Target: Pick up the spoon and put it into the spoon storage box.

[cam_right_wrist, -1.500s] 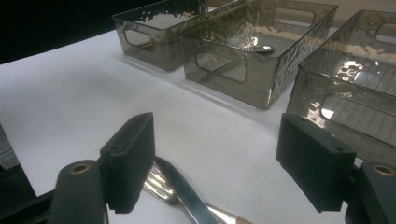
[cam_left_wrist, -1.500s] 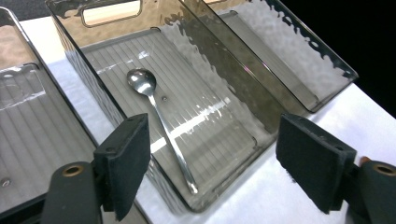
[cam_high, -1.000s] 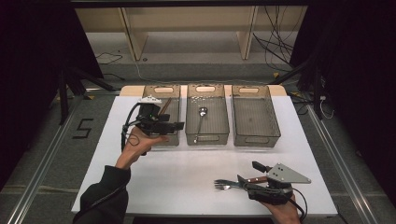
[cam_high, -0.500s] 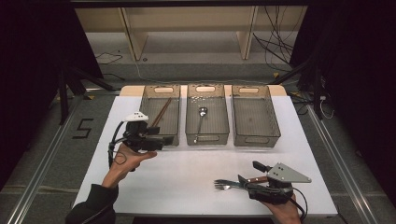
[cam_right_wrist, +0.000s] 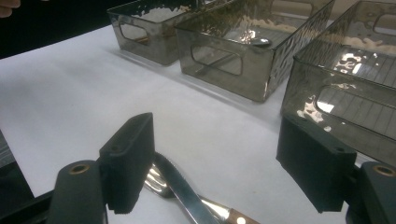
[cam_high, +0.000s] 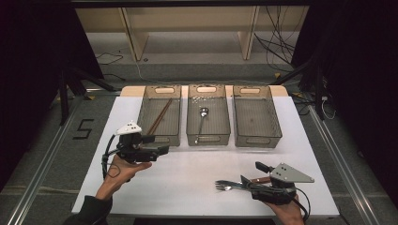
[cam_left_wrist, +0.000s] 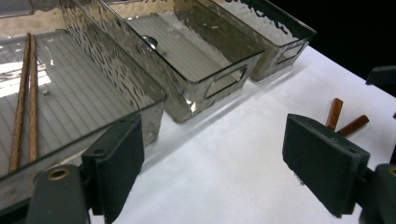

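Steel fork (cam_high: 224,186) and knife (cam_right_wrist: 184,191) overlap near the table's (cam_high: 187,173) front edge, so the wide-open right gripper (cam_high: 251,183) could grab both; left gripper (cam_high: 157,151) gapes empty.

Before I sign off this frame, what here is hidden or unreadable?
- Fork and knife handles: high view, covered by the right tongs.
- Knife: right gripper view, blade cut off by the bottom edge.
- Spoon: left gripper view, mostly behind the middle bin's rippled wall.
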